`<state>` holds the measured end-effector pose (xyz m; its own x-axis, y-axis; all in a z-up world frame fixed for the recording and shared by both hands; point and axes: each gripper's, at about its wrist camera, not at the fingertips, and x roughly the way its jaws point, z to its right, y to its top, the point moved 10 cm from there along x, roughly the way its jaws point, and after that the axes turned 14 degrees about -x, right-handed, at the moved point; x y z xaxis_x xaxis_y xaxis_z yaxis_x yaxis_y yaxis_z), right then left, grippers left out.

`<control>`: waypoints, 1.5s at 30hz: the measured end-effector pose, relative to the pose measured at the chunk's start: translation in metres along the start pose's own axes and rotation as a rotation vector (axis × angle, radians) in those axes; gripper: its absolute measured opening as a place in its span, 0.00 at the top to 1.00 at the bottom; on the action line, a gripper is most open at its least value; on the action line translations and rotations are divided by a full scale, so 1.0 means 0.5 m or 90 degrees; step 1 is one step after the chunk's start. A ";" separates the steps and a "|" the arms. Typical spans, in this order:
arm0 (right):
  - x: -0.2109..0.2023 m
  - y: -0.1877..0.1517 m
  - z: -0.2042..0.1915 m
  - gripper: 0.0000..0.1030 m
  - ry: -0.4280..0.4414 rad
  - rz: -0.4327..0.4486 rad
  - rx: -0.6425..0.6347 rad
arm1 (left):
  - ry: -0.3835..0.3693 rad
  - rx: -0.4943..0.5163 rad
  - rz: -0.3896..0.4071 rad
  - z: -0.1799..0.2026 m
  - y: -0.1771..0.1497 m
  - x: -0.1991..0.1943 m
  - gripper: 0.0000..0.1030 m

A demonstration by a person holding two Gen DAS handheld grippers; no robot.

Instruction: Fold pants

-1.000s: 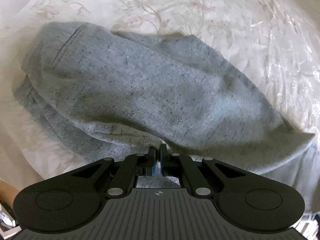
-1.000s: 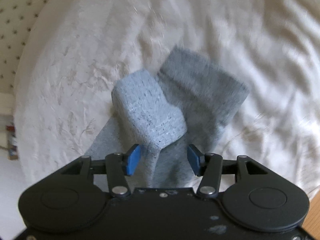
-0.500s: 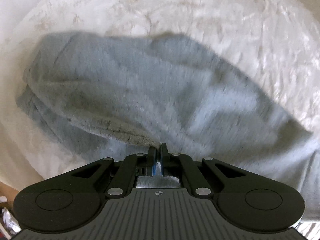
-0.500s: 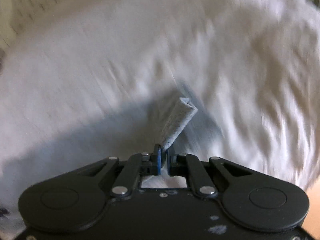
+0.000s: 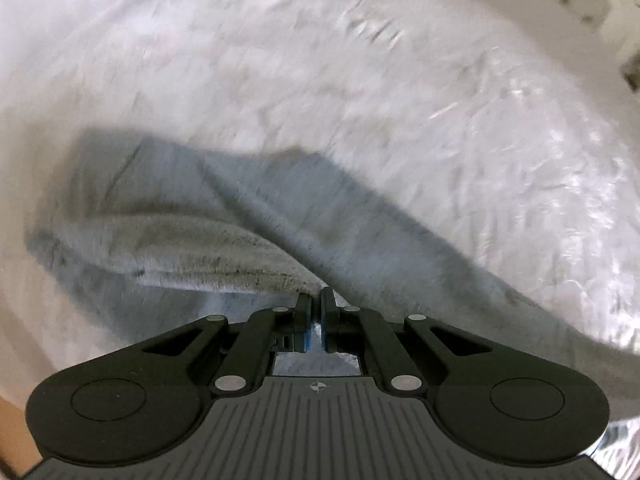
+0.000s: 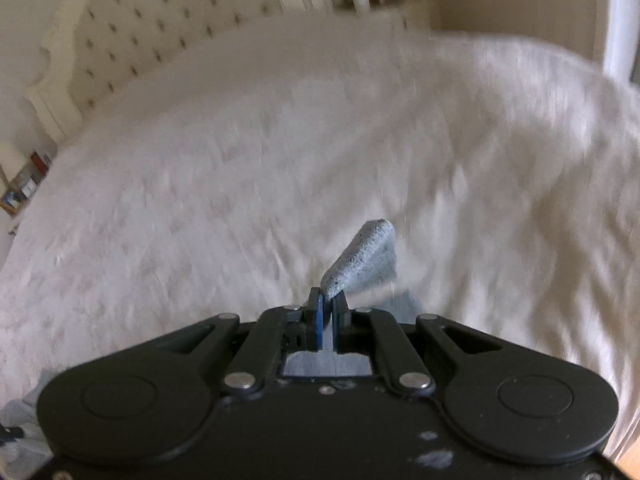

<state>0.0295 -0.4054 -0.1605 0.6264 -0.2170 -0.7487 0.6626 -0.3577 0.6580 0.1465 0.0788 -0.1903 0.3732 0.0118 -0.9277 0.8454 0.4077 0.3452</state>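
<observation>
**Both grippers clamp grey pants over the bed**

The left gripper pinches the grey pants, which stretch left to lower right across the white bedspread. The right gripper is closed on an upturned fold. A tufted headboard stands beyond.

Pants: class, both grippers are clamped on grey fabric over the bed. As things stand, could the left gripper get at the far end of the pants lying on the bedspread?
Probably not yet. The left gripper is shut on the pants, so it would have to let go first. Otherwise, nothing lies on the bedspread between them.
</observation>
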 end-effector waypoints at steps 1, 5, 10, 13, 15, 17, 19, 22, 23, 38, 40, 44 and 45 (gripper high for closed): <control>0.002 -0.013 0.005 0.95 -0.007 -0.009 -0.002 | 0.005 0.012 -0.004 0.000 -0.013 0.006 0.96; 0.088 -0.148 0.058 0.95 -0.044 -0.162 0.028 | 0.059 0.011 -0.096 -0.036 -0.094 0.094 0.96; 0.125 -0.226 0.080 0.95 -0.047 -0.230 0.082 | 0.099 0.023 -0.119 -0.050 -0.131 0.138 0.96; 0.117 -0.211 0.072 0.94 -0.044 -0.227 0.063 | 0.105 0.039 -0.116 -0.043 -0.133 0.135 0.95; 0.118 -0.214 0.074 0.94 -0.041 -0.229 0.062 | 0.102 0.024 -0.114 -0.044 -0.131 0.130 0.95; 0.125 -0.216 0.082 0.92 -0.042 -0.234 0.062 | 0.100 0.008 -0.113 -0.049 -0.130 0.129 0.95; 0.126 -0.221 0.082 0.77 -0.049 -0.248 0.056 | 0.103 0.007 -0.114 -0.054 -0.133 0.124 0.94; 0.112 -0.220 0.084 0.59 -0.067 -0.258 0.042 | 0.105 0.015 -0.109 -0.062 -0.137 0.105 0.93; 0.103 -0.218 0.085 0.58 -0.069 -0.255 0.039 | 0.105 0.017 -0.104 -0.067 -0.139 0.089 0.92; 0.002 -0.108 -0.122 0.57 0.087 -0.112 -0.137 | 0.143 -0.050 -0.081 -0.186 -0.142 0.007 0.91; -0.004 -0.110 -0.195 0.57 0.139 -0.105 -0.180 | 0.146 -0.064 -0.070 -0.207 -0.116 -0.003 0.91; -0.017 -0.132 -0.352 0.57 0.241 -0.112 -0.254 | 0.146 -0.083 -0.053 -0.245 -0.057 -0.015 0.91; -0.022 -0.141 -0.396 0.57 0.268 -0.117 -0.274 | 0.144 -0.086 -0.051 -0.252 -0.044 -0.016 0.91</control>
<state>0.0571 -0.1978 -0.1828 0.5365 0.2209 -0.8145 0.8257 0.0620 0.5607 0.0768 0.1851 -0.2082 0.1995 0.1713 -0.9648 0.8042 0.5340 0.2611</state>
